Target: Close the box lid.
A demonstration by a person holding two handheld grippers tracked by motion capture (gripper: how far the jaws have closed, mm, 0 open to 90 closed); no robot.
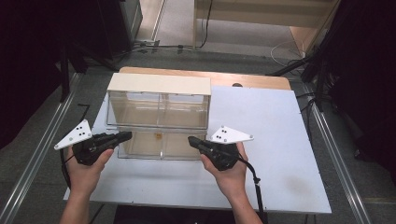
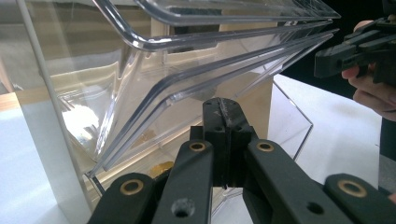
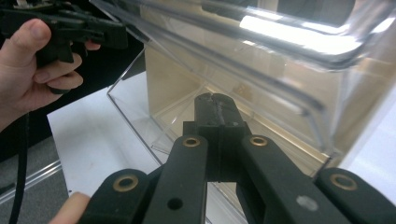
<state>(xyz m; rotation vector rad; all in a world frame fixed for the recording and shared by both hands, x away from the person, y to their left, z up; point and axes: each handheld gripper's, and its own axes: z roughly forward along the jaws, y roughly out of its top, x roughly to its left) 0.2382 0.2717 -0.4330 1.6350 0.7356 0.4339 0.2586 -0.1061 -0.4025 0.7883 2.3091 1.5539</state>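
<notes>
While both tools sit clenched on nothing, the left gripper (image 1: 125, 136) and right gripper (image 1: 191, 140) flank the pulled-out lower drawer (image 1: 159, 145) of the clear drawer cabinet (image 1: 159, 109). Its long axis runs between them, equally near; a small yellow object (image 1: 158, 136) lies inside.

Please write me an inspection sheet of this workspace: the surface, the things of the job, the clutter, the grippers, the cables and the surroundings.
Surface: white table, a faint stain near its right front.
Job's things: clear drawer cabinet with cream top; lower drawer pulled out, a small yellowish item inside.
Clutter: nothing seen.
Grippers: left gripper at the drawer's left front corner, right gripper at its right front; both have jaws closed, holding nothing.
Cables: black cable trails from the right gripper; more cables on the floor behind.
Surroundings: grey floor, metal rails, dark curtains.
</notes>
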